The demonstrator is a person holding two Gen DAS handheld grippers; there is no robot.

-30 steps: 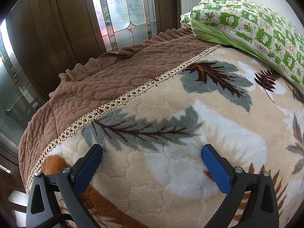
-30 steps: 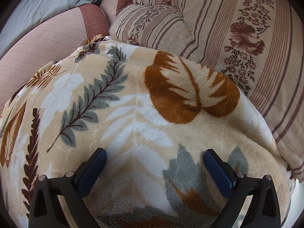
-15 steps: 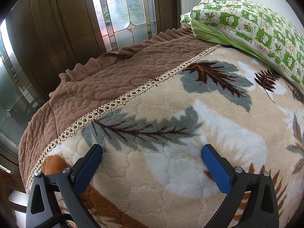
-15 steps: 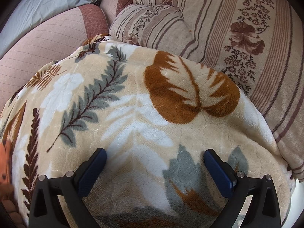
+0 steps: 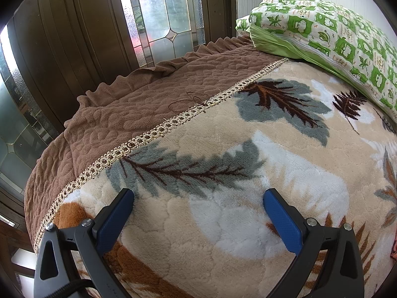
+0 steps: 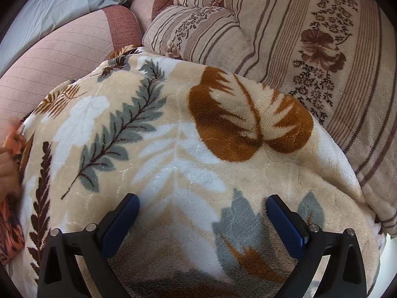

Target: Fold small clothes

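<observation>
Hovering left gripper (image 5: 198, 195): it is standing with jaws spread wide and empty, over the cream fleece blanket with grey and brown leaf print (image 5: 285, 149).
Right gripper (image 6: 202, 200): its blue-padded fingers are gaping apart, gripping nothing, over the same blanket (image 6: 173, 154).
Surface ahead of the left gripper: a brown quilted bedspread with a frilled edge (image 5: 139, 104) is lying past a gold braid trim (image 5: 139, 139); a green-and-white patterned pillow (image 5: 330, 32) is resting ahead to the right.
Room: a dark wooden door with leaded frosted glass panes (image 5: 161, 12) is standing beyond the bed.
Surface ahead of the right gripper: beige striped floral cushions (image 6: 285, 32) are piling up ahead, and a pink checked cushion (image 6: 64, 59) is lying ahead to the left.
Task's thing: an orange patterned small garment (image 6: 10, 233) is showing at the far left edge of the right view, cut off and blurred, with a hand (image 6: 7, 171) on it.
Change: half a second ago only a sliver of it was showing; neither gripper has moved.
</observation>
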